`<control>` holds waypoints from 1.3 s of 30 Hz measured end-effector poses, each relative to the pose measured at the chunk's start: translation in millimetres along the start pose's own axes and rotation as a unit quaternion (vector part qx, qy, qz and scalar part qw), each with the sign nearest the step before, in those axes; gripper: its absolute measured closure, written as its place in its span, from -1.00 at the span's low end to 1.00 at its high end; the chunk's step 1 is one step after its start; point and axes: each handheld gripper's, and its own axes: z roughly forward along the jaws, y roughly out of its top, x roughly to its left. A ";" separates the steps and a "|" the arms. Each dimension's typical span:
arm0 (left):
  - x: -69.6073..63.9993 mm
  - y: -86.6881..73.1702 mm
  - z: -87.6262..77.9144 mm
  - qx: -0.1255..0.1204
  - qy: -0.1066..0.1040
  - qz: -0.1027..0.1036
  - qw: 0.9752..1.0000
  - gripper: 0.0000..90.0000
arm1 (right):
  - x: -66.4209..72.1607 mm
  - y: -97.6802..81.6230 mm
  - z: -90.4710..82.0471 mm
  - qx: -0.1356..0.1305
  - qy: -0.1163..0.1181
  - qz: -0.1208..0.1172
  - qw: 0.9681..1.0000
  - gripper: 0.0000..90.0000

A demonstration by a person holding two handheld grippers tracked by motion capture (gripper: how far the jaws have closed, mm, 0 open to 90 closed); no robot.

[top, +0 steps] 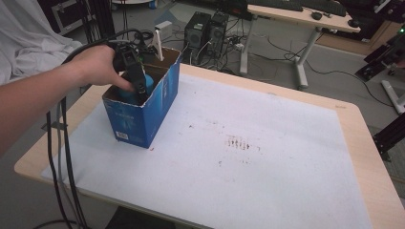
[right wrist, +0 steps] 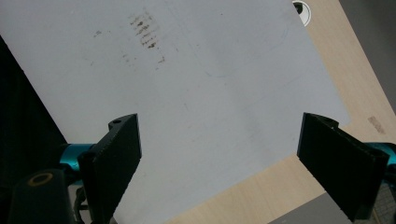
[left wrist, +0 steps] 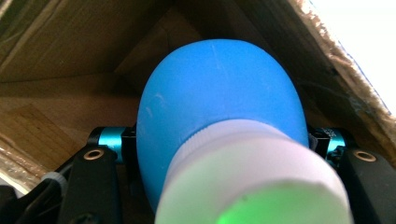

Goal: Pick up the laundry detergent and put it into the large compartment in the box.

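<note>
A smooth, rounded blue plastic bottle with a ribbed white screw cap (left wrist: 219, 121) is seen clamped between the black jaws of the left gripper (left wrist: 219, 154), the pads pressed against its sides just above the cap; the cap end is blurred and lit green at the bottom of the left gripper view. The bottle is held inside an open-topped blue cardboard box (top: 143, 112), at the upper left of the high view, where the left hand (top: 98, 64) and gripper are lowered into the opening. Raw brown corrugated inner walls with a torn, fuzzy rim are shown around the bottle. The box is stood near the left edge of a white matte sheet (top: 248, 167), marked with reddish-brown smudges at centre, which is laid over a pale wood-grain table (top: 367, 157) with rounded corners. The right gripper (right wrist: 219, 163) is held wide open with nothing between its flat black jaws, above the sheet's edge and a bare strip of table. Black cables are draped off the left table edge. A grey floor, two dark computer towers (top: 205, 28) and another desk are seen at the top. The centre and right of the sheet are left open.
</note>
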 end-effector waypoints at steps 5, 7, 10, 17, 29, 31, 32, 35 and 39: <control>1.5 -1.0 0.7 -0.002 -0.003 -0.002 1.000 -0.17 | 0.1 -0.9 1.5 0.002 0.002 0.002 1.000 -0.71; 1.9 -1.3 1.0 -0.005 -0.003 -0.003 1.000 -0.17 | -0.2 -1.5 2.2 0.002 0.001 0.001 1.000 -0.71; 2.1 -0.9 1.3 -0.005 -0.005 -0.002 1.000 -0.17 | -0.2 -2.0 2.0 0.003 0.001 0.003 1.000 -0.71; 3.3 -0.7 1.9 -0.005 -0.009 -0.004 1.000 -0.18 | -0.3 -2.3 1.9 0.003 0.001 0.001 1.000 -0.71; 5.2 -2.0 2.5 0.003 -0.019 -0.014 1.000 -0.20 | -0.6 -4.9 0.6 0.005 0.000 0.005 1.000 -0.71; 5.2 -3.1 2.6 0.003 -0.018 -0.014 1.000 -0.20 | -1.0 -5.2 0.8 0.003 0.001 0.004 1.000 -0.71; 5.2 -3.1 2.6 0.003 -0.018 -0.014 1.000 -0.20 | -1.0 -5.2 0.8 0.003 0.001 0.004 1.000 -0.71; 5.0 -3.5 2.2 0.001 -0.018 -0.014 1.000 -0.20 | -1.0 -4.8 1.6 0.004 0.000 0.005 1.000 -0.71; 5.1 -3.8 1.7 0.000 -0.018 -0.014 1.000 -0.20 | -0.2 -3.9 1.8 0.003 0.001 0.004 1.000 -0.71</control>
